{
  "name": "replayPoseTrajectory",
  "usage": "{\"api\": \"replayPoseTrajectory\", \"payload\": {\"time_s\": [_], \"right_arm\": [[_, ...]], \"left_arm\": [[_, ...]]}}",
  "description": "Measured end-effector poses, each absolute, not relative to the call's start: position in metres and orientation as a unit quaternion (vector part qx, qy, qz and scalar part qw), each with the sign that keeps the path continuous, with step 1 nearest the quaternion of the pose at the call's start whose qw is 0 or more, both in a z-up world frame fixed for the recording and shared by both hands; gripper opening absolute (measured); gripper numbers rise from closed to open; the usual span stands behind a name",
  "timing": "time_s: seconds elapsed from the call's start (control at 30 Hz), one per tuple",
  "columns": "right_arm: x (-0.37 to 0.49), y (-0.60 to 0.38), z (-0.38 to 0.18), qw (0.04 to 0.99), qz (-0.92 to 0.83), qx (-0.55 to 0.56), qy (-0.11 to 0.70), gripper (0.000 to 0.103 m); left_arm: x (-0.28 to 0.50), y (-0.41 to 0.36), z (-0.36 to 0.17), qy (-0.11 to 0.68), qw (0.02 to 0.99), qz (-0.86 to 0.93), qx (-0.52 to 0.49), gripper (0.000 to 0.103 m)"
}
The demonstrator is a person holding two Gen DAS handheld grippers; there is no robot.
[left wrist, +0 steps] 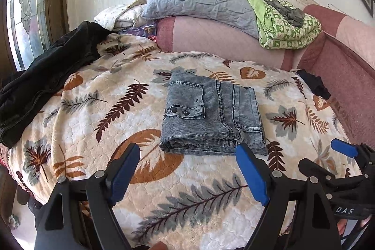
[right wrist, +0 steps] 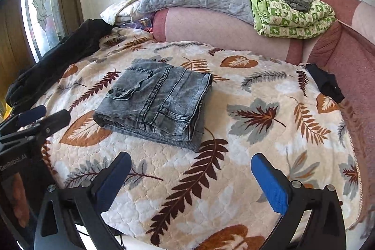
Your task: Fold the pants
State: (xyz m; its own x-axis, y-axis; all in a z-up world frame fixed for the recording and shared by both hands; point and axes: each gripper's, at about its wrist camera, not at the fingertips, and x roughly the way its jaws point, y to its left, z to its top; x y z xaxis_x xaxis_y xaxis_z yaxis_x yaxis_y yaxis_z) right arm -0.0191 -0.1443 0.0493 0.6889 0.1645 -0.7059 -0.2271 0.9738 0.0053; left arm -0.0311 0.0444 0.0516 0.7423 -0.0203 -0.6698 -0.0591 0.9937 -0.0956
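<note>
Leafy blanket (left wrist: 206, 191) covers the bed, and the pants (left wrist: 211, 114) lie on its middle, folded into a small gray square. Both the left hand-held gripper (left wrist: 187, 170) and the right hand-held gripper (right wrist: 191, 182) are spread wide and hold nothing, near the pants. Folding looks done; next may only need tidying. Black clothes (left wrist: 46, 81) lie left of the pants, well apart.

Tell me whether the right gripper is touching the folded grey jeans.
Apart. The right wrist view shows the right gripper open, with bare leaf-print blanket between its fingertips and the folded grey jeans.
</note>
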Motion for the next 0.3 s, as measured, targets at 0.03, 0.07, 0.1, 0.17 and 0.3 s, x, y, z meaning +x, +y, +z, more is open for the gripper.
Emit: {"api": "replayPoseTrajectory", "payload": {"time_s": [0.03, 0.07, 0.1, 0.17, 0.3], "right_arm": [[-0.018, -0.142, 0.048, 0.917, 0.107, -0.043, 0.382, 0.103], [-0.018, -0.14, 0.047, 0.917, 0.107, -0.044, 0.383, 0.103], [-0.016, -0.138, 0.046, 0.916, 0.106, -0.048, 0.384, 0.103], [-0.014, -0.137, 0.043, 0.915, 0.106, -0.052, 0.386, 0.103], [-0.007, -0.14, 0.041, 0.914, 0.102, -0.049, 0.39, 0.103]], "left_arm": [[-0.03, 0.045, 0.051, 0.36, 0.931, 0.01, -0.057, 0.085], [-0.029, 0.046, 0.051, 0.361, 0.931, 0.008, -0.058, 0.085], [-0.027, 0.046, 0.051, 0.362, 0.93, 0.007, -0.057, 0.086], [-0.023, 0.046, 0.05, 0.365, 0.929, -0.001, -0.056, 0.092], [-0.014, 0.048, 0.054, 0.351, 0.935, -0.009, -0.058, 0.093]]}}
